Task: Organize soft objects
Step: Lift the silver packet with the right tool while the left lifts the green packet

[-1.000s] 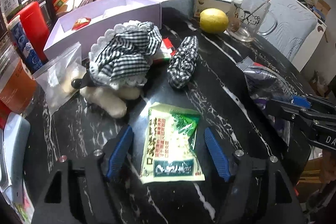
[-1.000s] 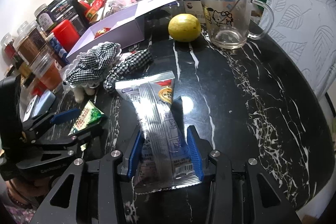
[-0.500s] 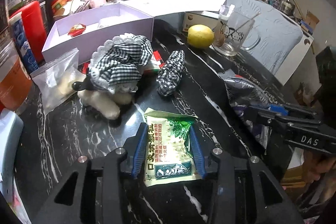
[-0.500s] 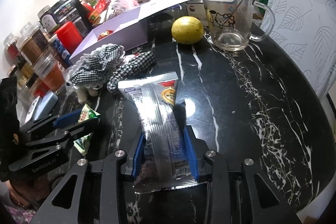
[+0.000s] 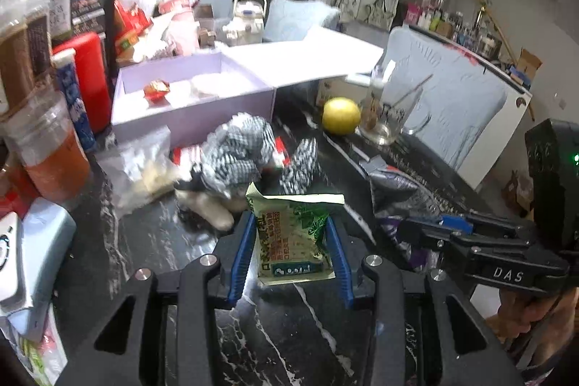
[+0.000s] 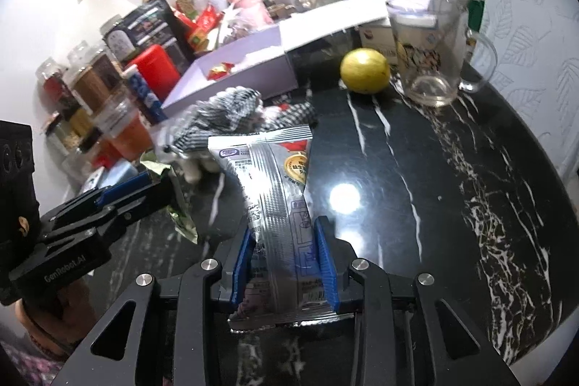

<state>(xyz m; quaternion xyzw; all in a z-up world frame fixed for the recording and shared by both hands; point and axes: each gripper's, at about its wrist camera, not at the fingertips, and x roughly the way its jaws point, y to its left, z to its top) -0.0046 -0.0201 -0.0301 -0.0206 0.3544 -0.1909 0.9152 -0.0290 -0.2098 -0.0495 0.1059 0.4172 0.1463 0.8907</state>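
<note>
Looking along my left claw point(image 5: 291, 250), its blue pads are clamped on the sides of a green packet point(image 5: 295, 237), which stands up between them with its long axis pointing away from me and its far end lifted off the black marble table point(image 5: 275, 342). Straight ahead, past the packet's top edge, lies a checked cloth toy point(image 5: 235, 154) with a smaller checked piece point(image 5: 302, 165) just right of it, and beyond those sits the open lilac box point(image 5: 191, 107), a little to the left of my line. A yellow fruit point(image 5: 341, 115) and a glass mug point(image 5: 392, 113) stand further off to the right. My right claw point(image 5: 448, 228) shows at the right edge, holding a silver bag point(image 5: 401, 194). Looking along that right claw point(image 6: 286, 263), the pads press the silver bag point(image 6: 277, 201) near its lower end; it rises upright between them, long axis running forward and leaning slightly left. The box point(image 6: 231, 75) lies ahead and to the left here, behind the checked toy point(image 6: 217, 118), with the fruit point(image 6: 364, 70) and mug point(image 6: 430, 49) ahead to the right. My left claw point(image 6: 144, 187) is at the left edge with the green packet point(image 6: 177, 205) in it. I judge the box to be where both packets belong; the left claw seems nearer to it, so it should carry forward over the toy first, with the right one crossing leftward after.
</note>
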